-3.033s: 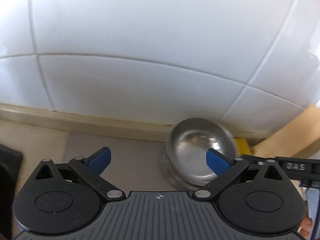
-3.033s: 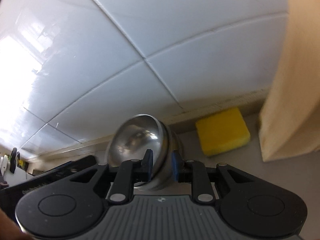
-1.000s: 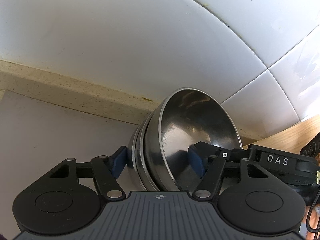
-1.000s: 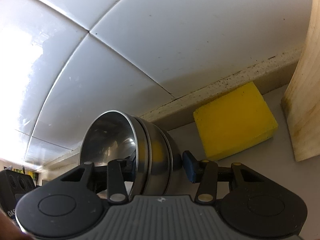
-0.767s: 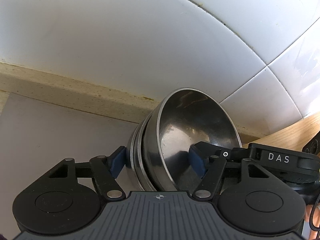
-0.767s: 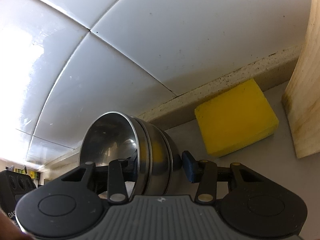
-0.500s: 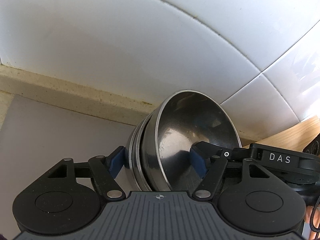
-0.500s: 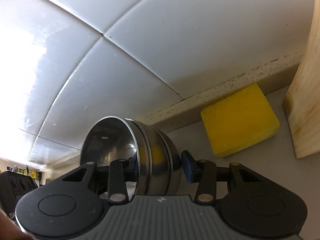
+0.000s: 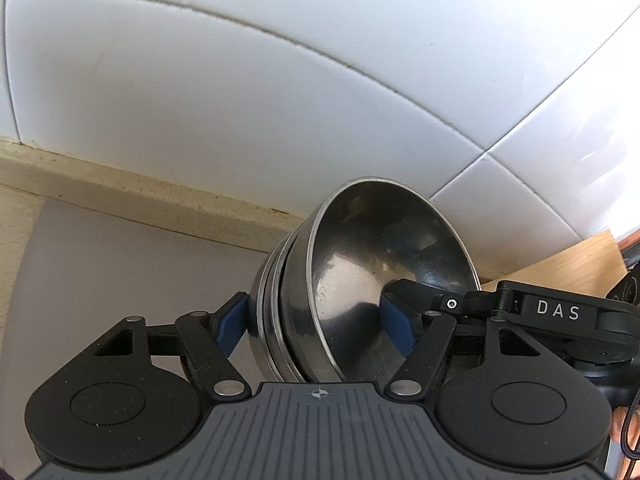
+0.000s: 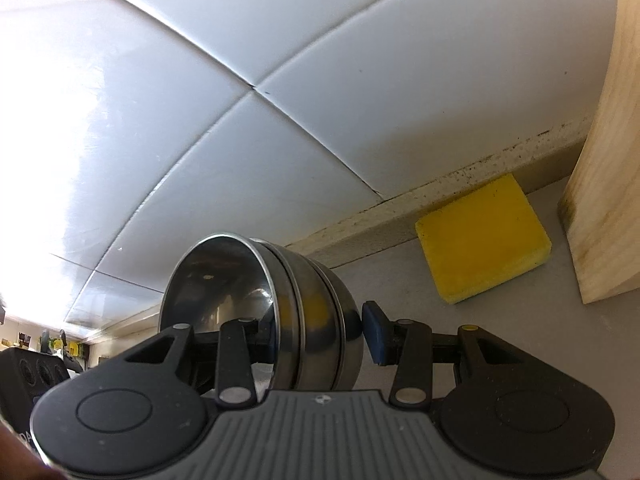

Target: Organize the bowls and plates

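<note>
Your left hand-held gripper (image 9: 316, 326) and right hand-held gripper (image 10: 320, 336), angled downward, both grasp the tilted, shiny nested steel bowls (image 9: 360, 280).

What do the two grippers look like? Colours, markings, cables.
Both match: the left gripper and the right gripper have black linkage arms with silver pivot pins, round black side discs, a grey ribbed base bearing a small crosshair mark, and blue pads. In the left wrist view the right one's body reads "DAS" in white, with a thin black cable at the frame's right edge.
</note>
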### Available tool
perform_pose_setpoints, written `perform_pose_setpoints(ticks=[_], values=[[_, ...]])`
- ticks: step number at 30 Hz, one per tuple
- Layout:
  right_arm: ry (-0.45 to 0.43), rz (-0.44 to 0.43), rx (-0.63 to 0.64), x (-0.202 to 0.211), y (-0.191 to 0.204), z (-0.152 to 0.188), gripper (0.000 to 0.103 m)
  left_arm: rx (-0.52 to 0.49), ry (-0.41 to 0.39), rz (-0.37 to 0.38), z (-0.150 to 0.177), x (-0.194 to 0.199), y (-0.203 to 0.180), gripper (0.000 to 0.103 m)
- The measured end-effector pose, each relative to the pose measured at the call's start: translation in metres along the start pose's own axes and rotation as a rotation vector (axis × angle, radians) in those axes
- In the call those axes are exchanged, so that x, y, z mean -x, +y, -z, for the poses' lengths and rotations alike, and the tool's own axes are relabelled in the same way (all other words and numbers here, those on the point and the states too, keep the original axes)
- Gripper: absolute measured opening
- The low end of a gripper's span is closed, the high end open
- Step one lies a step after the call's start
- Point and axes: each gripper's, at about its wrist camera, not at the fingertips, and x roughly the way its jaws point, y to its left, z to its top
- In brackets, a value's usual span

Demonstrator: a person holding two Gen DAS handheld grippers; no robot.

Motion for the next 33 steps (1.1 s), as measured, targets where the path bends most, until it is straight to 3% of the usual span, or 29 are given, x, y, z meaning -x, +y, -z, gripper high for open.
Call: perform_pose_setpoints(ticks=[15, 23, 33], values=[[-0.020, -0.020, 0.054, 0.040, 0.006, 0.019, 0.020, -0.017, -0.061, -0.017, 0.027, 0.052, 0.001, 0.076], [0.008, -0.006, 0.065, 0.044, -0.003, 0.041, 0.019, -0.016, -0.051, -0.042, 0.047, 0.063, -0.001, 0.076], [0.073, 0.036, 0.071, 0.031, -0.008, 0.075, 0.018, 0.021, 0.008, -0.054, 0.075, 0.048, 0.014, 0.076]])
